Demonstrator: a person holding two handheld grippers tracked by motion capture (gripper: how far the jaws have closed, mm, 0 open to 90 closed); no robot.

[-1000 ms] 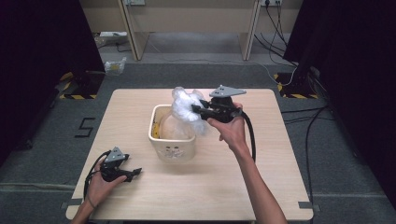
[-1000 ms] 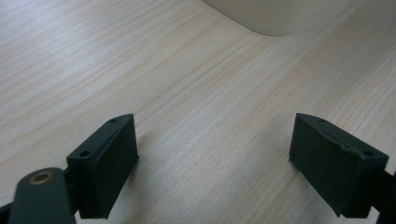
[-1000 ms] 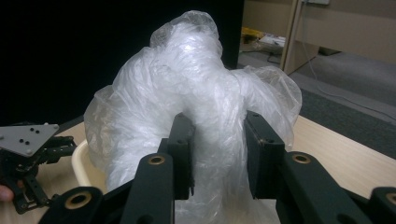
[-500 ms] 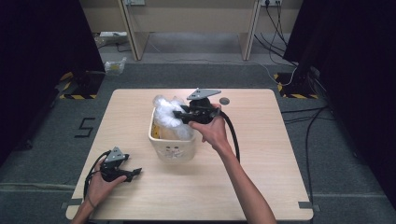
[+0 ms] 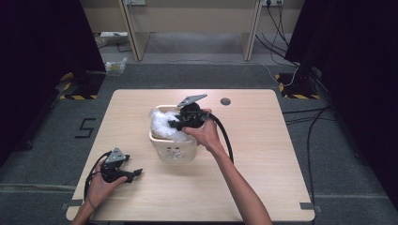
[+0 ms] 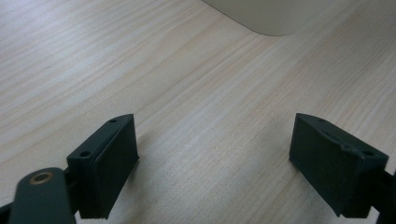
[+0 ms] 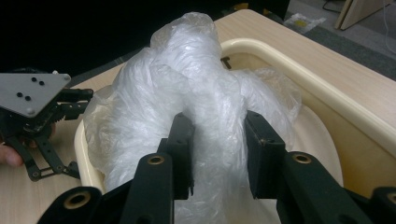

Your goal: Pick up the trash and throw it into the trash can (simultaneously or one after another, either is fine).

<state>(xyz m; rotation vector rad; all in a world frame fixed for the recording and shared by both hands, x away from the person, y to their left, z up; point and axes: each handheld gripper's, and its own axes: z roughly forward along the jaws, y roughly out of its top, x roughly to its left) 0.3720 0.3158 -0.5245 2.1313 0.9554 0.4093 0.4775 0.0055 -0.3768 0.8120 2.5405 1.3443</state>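
Observation:
A crumpled clear plastic bag (image 7: 187, 88) is pinched between the jaws of my right gripper (image 7: 218, 140), which is shut on it. The bag (image 5: 164, 125) hangs into the cream bin (image 5: 173, 151) at the middle of the table, and my right gripper (image 5: 177, 124) reaches over the bin's rim from the right. My left gripper (image 5: 136, 173) rests on the table near the front left corner, jaws pointing right. Its jaws stand wide open (image 6: 215, 158) over bare wood, with the bin's base (image 6: 275, 16) just ahead.
The wooden table (image 5: 263, 154) has a small round hole (image 5: 225, 101) near its back edge. Cables trail from both grippers. Grey carpet surrounds the table, with table legs and litter (image 5: 115, 65) behind it.
My right gripper has moved left and down with the bag, from above the bin's right side into the bin. The left gripper has stayed put.

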